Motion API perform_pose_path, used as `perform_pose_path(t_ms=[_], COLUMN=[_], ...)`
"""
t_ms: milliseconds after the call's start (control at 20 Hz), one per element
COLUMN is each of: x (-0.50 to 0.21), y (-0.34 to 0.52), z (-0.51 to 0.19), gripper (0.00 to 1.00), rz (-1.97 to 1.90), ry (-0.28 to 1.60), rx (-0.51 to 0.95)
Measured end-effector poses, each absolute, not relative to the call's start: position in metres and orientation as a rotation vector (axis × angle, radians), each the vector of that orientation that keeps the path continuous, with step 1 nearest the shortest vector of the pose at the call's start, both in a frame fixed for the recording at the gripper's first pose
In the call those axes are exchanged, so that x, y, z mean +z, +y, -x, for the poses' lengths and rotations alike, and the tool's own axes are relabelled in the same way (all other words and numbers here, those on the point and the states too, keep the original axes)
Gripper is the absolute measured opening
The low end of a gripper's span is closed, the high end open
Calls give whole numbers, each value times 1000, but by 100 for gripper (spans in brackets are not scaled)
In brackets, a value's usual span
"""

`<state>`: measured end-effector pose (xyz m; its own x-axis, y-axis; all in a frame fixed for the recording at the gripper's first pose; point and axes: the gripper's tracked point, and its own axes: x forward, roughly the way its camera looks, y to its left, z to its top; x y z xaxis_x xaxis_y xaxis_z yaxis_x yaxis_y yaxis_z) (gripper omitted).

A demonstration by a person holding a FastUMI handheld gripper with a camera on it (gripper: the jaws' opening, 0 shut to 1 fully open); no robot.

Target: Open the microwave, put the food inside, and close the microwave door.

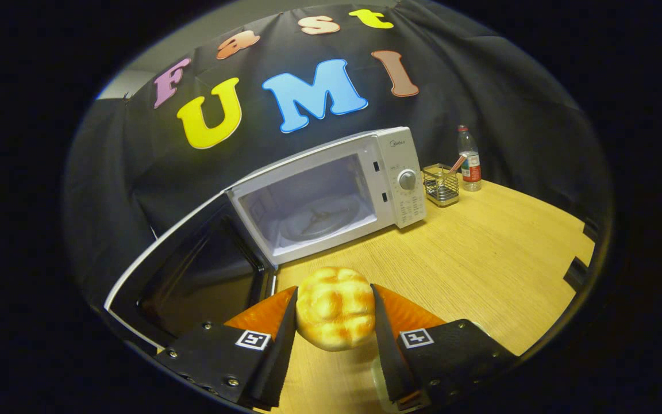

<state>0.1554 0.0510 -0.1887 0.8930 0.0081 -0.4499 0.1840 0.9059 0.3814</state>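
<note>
Step in hand, as I judge it: carrying the food in. On the left, the dark-glass, white-rimmed microwave door (193, 276) stands swung fully open, near my left finger. My gripper (335, 322) is closed on the round golden bread bun (335, 315), both fingers pressing its sides, above the light wooden table (480, 259). Farther off, the white box-shaped microwave (331, 195) shows its glass turntable (316, 221) bare. Next I must advance into the cavity, keeping clear of the door edge. Right of it stand a wire basket (441, 185) and a clear plastic bottle (469, 160), well apart from my path.

Hand-held gripper (335, 322): black screwed finger mounts (each with a square marker).
</note>
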Motion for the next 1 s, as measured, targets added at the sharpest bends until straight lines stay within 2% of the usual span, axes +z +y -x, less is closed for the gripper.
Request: perform_pose_path(t_ms=[550, 1000], x=[-195, -237], y=[45, 56], z=[-284, -367], gripper=[67, 67], rz=[-637, -787], ry=[387, 392], rx=[-139, -178])
